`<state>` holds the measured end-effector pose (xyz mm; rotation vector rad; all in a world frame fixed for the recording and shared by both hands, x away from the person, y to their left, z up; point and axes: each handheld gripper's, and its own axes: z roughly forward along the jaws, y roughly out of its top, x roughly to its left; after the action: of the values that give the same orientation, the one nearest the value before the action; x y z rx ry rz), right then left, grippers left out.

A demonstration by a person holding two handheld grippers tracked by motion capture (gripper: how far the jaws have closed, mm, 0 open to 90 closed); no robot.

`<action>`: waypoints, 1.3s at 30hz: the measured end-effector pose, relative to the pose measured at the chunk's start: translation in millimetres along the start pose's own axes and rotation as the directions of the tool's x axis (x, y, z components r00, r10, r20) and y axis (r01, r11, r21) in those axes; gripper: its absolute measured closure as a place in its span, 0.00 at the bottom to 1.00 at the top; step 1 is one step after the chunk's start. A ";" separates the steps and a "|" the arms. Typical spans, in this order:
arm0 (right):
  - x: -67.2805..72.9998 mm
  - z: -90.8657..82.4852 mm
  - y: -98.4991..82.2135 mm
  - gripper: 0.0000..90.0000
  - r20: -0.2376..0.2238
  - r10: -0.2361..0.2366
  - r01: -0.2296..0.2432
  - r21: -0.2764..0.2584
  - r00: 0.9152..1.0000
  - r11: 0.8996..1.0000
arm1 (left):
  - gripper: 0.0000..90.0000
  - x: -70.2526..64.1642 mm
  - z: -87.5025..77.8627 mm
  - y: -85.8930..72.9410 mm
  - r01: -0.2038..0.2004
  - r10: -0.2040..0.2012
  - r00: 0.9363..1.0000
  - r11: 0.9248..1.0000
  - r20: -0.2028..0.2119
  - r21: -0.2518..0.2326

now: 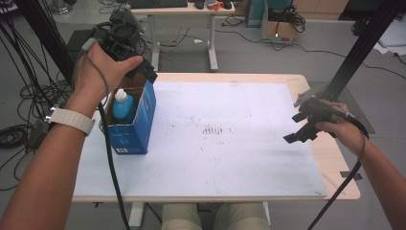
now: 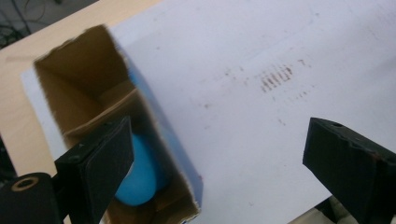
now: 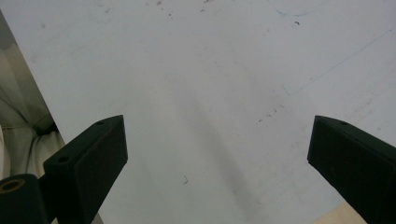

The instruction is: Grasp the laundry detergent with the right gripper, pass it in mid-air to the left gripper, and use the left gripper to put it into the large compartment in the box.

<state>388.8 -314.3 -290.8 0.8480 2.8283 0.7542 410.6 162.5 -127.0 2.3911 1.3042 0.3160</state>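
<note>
An open blue cardboard box [image 1: 141, 120] stands on end at the left of the white mat [image 1: 230, 158]. Inside it stands a blue bottle [image 1: 123, 106] with a white cap. My left gripper [image 1: 143, 72] hangs just above the box's open top, at its far edge, with its jaws wide apart and nothing between them. The left gripper view looks down into the box [image 2: 79, 88], with the bottle [image 2: 140, 177] behind the left jaw and the gripper [image 2: 219, 135] open. My right gripper [image 1: 296, 127] hovers open and holding nothing at the mat's right edge; below it [image 3: 217, 140] lies bare mat.
The mat covers a light wooden table [image 1: 335, 158], and faint dark smudges [image 1: 213, 129] mark its middle. Behind it stands a second table [image 1: 182, 12] with a keyboard. Cables [image 1: 19, 96] lie on the floor at left. Black frame posts [image 1: 364, 43] rise at both sides.
</note>
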 end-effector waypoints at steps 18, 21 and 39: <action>8.7 -23.9 17.2 0.05 -0.014 -0.053 0.053 -0.011 0.999 0.999 | 0.10 -56.3 28.8 8.6 -0.203 0.199 0.969 0.979 0.145 0.010; 10.2 -23.6 18.5 0.05 -0.017 -0.059 0.059 -0.009 0.998 0.998 | 0.10 -63.7 33.7 7.9 -0.233 0.228 0.960 0.972 0.162 0.015; 15.8 -21.1 29.3 0.05 -0.029 -0.092 0.092 -0.015 0.995 0.996 | 0.12 -102.0 61.2 14.1 -0.457 0.445 0.873 0.889 0.200 0.014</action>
<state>385.2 -293.8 -257.4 0.7047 2.8623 0.7791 389.3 55.5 -176.3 2.6846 0.6652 0.1675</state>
